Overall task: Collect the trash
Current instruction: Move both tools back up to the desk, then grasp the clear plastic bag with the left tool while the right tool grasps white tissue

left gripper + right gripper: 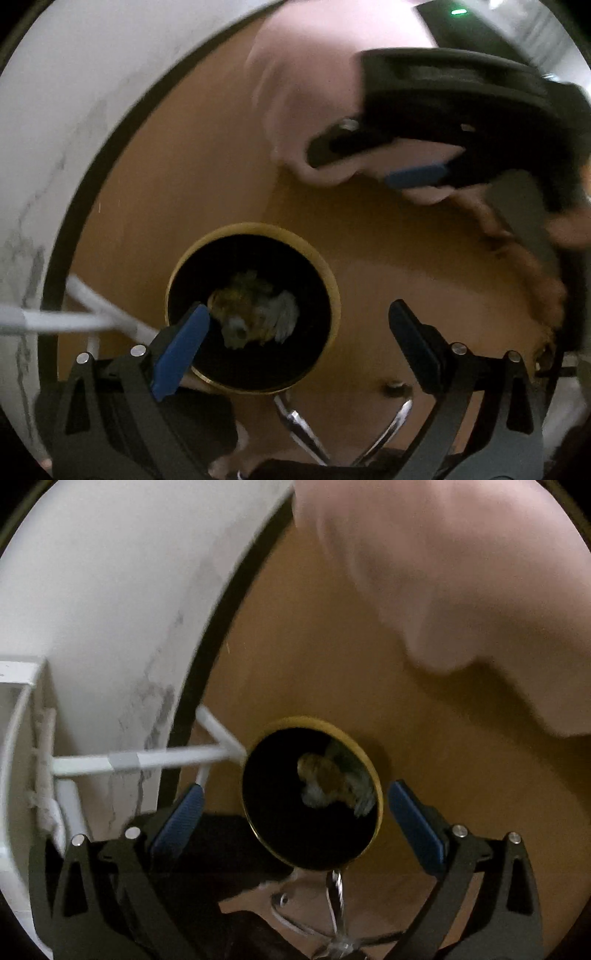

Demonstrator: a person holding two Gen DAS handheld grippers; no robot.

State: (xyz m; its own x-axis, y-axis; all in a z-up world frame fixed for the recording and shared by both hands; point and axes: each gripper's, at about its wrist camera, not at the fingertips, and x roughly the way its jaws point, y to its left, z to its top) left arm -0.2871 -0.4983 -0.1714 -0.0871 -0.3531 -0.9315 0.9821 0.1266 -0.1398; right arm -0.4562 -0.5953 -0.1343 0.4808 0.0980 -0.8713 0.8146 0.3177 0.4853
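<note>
Starting at the far left, a white marbled wall (pixel 44 155) curves down both views, and white pipes (pixel 66 317) run out from it toward the centre. A dark baseboard strip (pixel 110 155) marks where the wall meets the brown floor (pixel 207 155).

Moving in, the left tool (pixel 295 339) hangs over the scene with its blue-padded fingers (pixel 177 354) spread wide, released, nothing between them. Just past the left pad sits the round bin (pixel 334 291), black inside with a yellow rim, seen from above on the floor. The trash (pixel 255 310), a crumpled wad of yellowish and white scraps, lies at the bottom of the bin. Chrome chair legs (pixel 295 424) glint below the bin at the bottom of the frame.

In the right wrist view the right tool (pixel 295 819) is likewise released, blue pads apart, empty. The same bin (pixel 375 771) shows between its fingers, trash (pixel 332 786) resting inside, a little blurred.

Further right in the left wrist view, the other black tool body appears high up, gripped in a hand (pixel 424 177), with a pink sleeve (pixel 314 74) behind it, all smeared by blur.
</note>
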